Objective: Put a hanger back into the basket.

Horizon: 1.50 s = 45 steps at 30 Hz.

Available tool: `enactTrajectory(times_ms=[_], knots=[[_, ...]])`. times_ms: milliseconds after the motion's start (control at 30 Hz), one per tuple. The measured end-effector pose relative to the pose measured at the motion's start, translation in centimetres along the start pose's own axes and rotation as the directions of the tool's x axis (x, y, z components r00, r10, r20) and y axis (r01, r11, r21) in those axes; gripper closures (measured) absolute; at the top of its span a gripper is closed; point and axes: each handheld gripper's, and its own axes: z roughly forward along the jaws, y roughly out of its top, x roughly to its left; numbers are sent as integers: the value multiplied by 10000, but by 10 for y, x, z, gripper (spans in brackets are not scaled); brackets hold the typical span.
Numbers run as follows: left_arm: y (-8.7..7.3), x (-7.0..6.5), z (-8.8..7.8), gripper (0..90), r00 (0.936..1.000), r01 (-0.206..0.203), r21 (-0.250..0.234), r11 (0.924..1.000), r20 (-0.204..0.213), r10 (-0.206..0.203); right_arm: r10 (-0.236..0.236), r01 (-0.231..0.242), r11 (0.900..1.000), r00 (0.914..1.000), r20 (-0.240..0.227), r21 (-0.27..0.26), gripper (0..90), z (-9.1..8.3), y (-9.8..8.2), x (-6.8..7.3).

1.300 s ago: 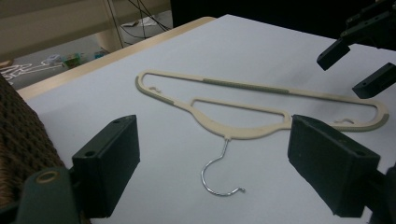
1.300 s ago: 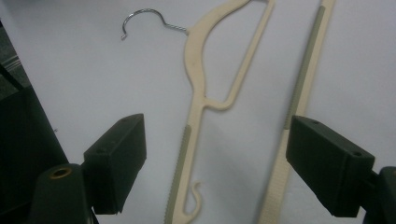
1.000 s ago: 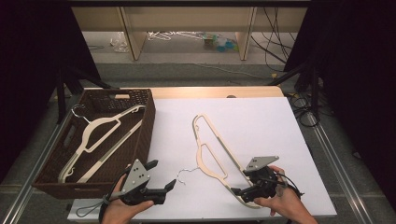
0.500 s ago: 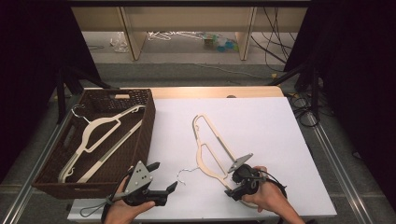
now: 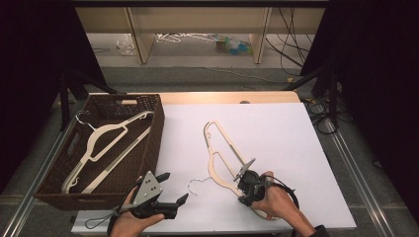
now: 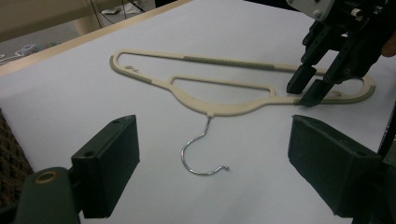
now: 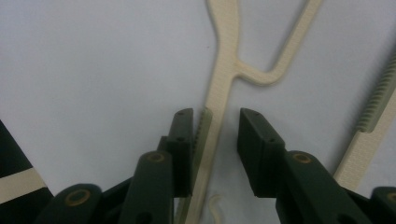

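Since the earlier frame, the right tool (image 5: 243,183) has been carried leftward across the bench (image 5: 276,123) and lowered over the near arm of the cream hanger (image 5: 220,158), and its jaws have just been closing. In the right gripper view the hanger's arm (image 7: 219,116) stands between them: the left pad appears to touch it, while a gap remains at the right pad, so no firm pinch is made yet. The left tool (image 5: 168,190) is held spread and empty near the bench's front edge, short of the metal hook (image 6: 203,156). The hanger lies flat on the bench, beside the wicker basket (image 5: 148,143) where a second hanger (image 5: 106,143) already lies. A thin arm gripped off-centre may be twisted or slipped out when lifted, and the hook could catch on the basket's rim.
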Motion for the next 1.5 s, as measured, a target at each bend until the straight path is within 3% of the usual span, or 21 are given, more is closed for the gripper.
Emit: enactTrajectory(times_ms=[100,167,400,500,667,833,933,1067,1200,1367,1400,1467,1500], knots=[[0,0,1,170,10000,-49,-13,10000,19,49,27,-27,10000,9997,-249,-13,763,0,0,-9],[-1,-1,2,172,10000,-11,32,10000,67,11,163,-173,9997,9977,-659,-149,764,0,-2,-14],[-1,1,0,173,9998,-188,33,9998,89,188,-494,503,9987,9952,-840,87,777,-3,-4,-18],[-1,1,1,174,9998,-162,36,9999,104,162,-527,544,9984,9950,-845,175,778,-3,-5,-18],[-1,0,2,175,9997,-226,133,9997,77,225,-86,104,9994,9984,-557,322,769,-2,-3,-15],[-2,0,4,176,9993,-374,257,9990,100,371,83,-56,9966,9994,-323,823,769,0,4,-11],[-2,-1,3,178,9995,-303,189,9994,86,301,-83,102,9960,9997,-222,886,776,0,5,-10],[-2,0,4,182,9994,-324,252,9992,131,321,-131,168,9968,9988,-470,783,782,-1,3,-13],[-3,0,9,192,9984,-552,469,9974,166,545,-790,834,9922,9956,-506,926,792,-5,4,-11],[-3,-2,25,248,9930,-1170,941,9887,300,1146,-1468,1550,9820,9859,-800,1083,792,-14,3,-5],[-4,-3,29,304,9864,-1641,1191,9792,319,1614,-1691,1777,9768,9824,-791,1193,792,-17,2,-3],[-7,-4,38,291,9736,-2281,1522,9617,386,2249,-1963,2046,9731,9770,-835,1063,792,-24,0,1],[-8,-4,41,292,9745,-2239,1590,9616,501,2187,-2066,2153,9713,9743,-896,1016,792,-27,-1,2]])
